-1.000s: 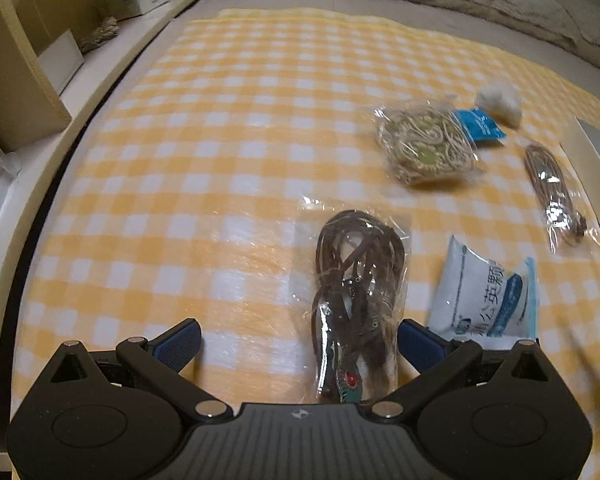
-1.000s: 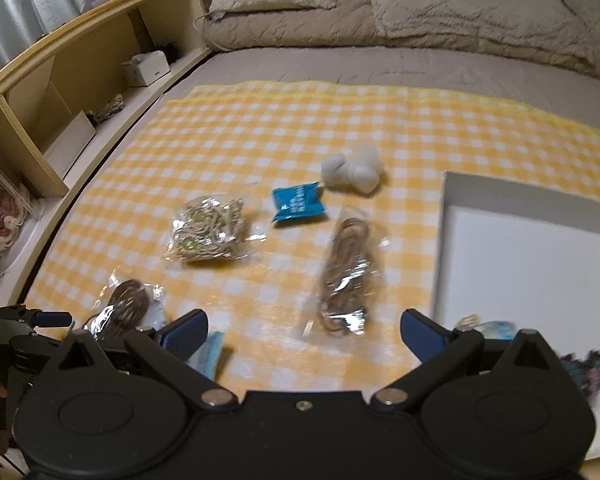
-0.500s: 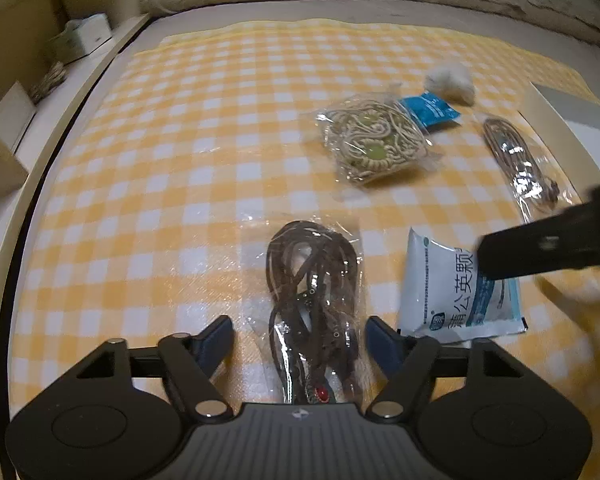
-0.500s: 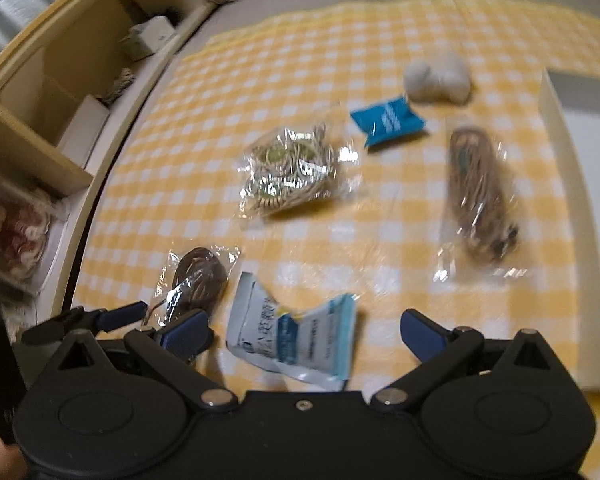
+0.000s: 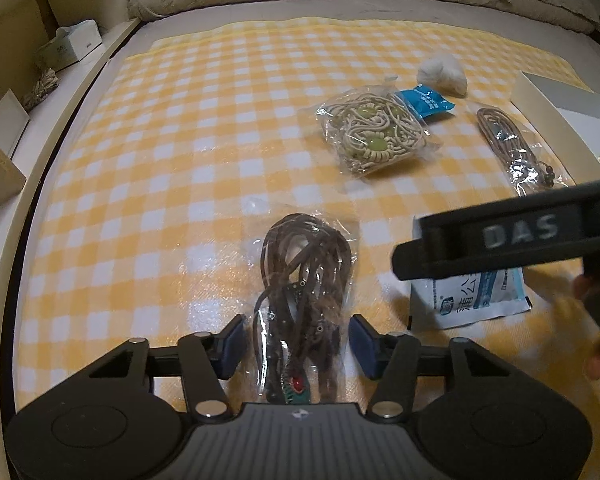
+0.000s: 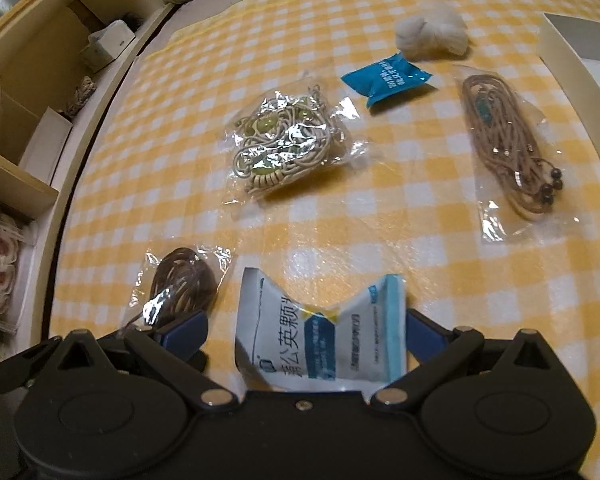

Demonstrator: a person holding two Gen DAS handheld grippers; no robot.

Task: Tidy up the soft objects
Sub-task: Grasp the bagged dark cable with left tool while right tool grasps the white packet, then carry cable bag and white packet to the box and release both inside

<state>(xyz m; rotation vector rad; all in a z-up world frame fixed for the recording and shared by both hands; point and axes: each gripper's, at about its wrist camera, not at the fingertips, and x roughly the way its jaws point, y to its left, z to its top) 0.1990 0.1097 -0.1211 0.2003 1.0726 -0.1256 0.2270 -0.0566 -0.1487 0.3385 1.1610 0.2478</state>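
My left hand-held gripper [image 5: 296,338] stands wide around a bag of brown cord [image 5: 306,280]; my right hand-held gripper [image 6: 306,330] is wide around a white sachet [image 6: 320,340]. Both lie on the checked cloth [image 6: 380,216] over the bed, near a white tray [image 6: 572,68], with shelves [image 6: 40,92] alongside.

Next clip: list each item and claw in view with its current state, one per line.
Left claw: open, straddling the dark cord bag.
Dark cord bag: flat on the cloth, not gripped.
Right claw: open, around the white sachet.
White sachet: buckled upward in the middle.
Beige cord bag: lying untouched.
Tan cord bag: lying beside the white tray.
Blue sachet: lying untouched.
White wad: lying untouched.
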